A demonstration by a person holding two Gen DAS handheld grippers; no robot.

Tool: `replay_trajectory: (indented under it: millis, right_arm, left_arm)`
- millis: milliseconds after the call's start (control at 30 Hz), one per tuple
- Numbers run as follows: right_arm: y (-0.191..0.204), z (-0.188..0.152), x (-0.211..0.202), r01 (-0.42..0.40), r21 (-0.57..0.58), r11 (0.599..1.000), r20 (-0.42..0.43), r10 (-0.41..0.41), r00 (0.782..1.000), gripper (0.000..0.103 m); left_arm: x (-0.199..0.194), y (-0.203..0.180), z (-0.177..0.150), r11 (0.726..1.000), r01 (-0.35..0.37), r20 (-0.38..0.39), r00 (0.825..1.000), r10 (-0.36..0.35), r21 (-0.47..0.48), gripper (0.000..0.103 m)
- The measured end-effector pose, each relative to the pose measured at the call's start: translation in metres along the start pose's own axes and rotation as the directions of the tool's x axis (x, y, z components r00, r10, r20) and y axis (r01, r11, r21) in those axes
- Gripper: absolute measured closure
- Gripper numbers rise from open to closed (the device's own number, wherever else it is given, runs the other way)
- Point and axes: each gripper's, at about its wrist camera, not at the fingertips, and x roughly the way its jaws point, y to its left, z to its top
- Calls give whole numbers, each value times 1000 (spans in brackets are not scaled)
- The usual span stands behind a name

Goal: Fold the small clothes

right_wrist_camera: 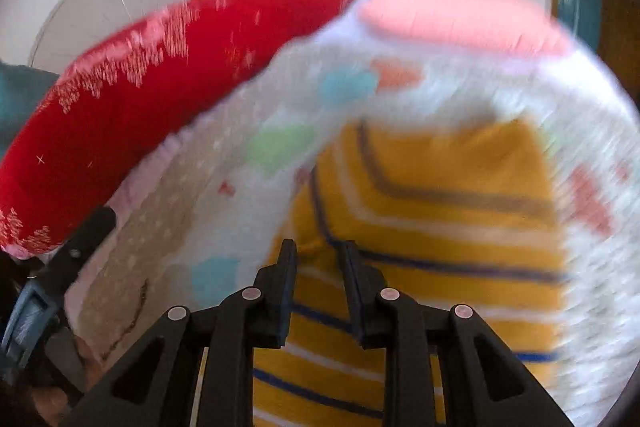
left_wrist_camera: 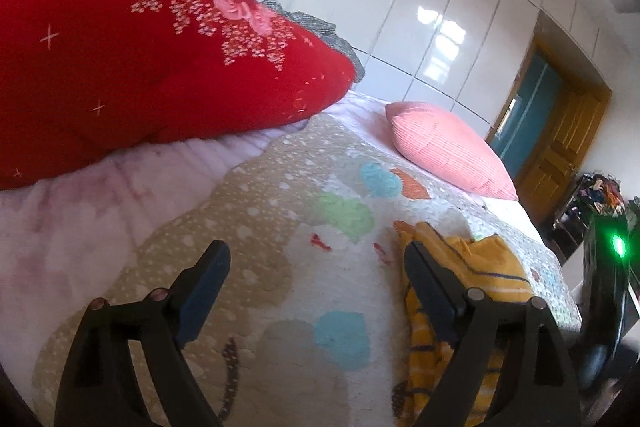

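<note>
Fingers of the right gripper (right_wrist_camera: 318, 247) stood narrowly apart over the yellow striped garment (right_wrist_camera: 432, 227), a small pucker of cloth between their tips; the blur left it unclear whether the pads were pinching it, so I could not tell if it was gripped. The left gripper (left_wrist_camera: 316, 259) was wide open with nothing between its jaws, and the garment (left_wrist_camera: 480, 267) lay just beside its right finger. The garment lay partly folded on the patterned quilt (left_wrist_camera: 280, 187), with a red pillow (left_wrist_camera: 140, 59) and a pink cushion (left_wrist_camera: 448, 147) well beyond. To fold well, the right should probably take a firm pinch at an edge, the left pin the opposite side, then draw the cloth over flat.
</note>
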Motion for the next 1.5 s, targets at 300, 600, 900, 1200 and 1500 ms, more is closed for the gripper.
replay_trajectory:
  millis: [300, 600, 900, 1200, 1500]
  right_arm:
    - [51, -60, -43, -159, -173, 972, 0, 161, 987, 50]
    - [-32, -91, -72, 23, 11, 1000, 55, -24, 998, 39]
    - [-37, -161, -133, 81, -42, 996, 124, -75, 990, 39]
    - [-93, -193, -192, 122, 193, 974, 235, -166, 958, 35]
    - [-99, -213, -221, 187, 229, 955, 276, -248, 929, 30]
  left_arm:
    - [-1, 15, 3, 999, -7, -6, 1000, 7, -52, 15]
    - [-24, -32, -13, 985, -111, 109, 989, 96, 134, 10]
    - [-100, -86, -44, 965, -147, 277, 957, 84, 216, 0]
    - [-154, -139, -78, 941, -87, 171, 985, 32, 326, 0]
    - [-169, -166, -117, 897, -58, 36, 998, 46, 439, 0]
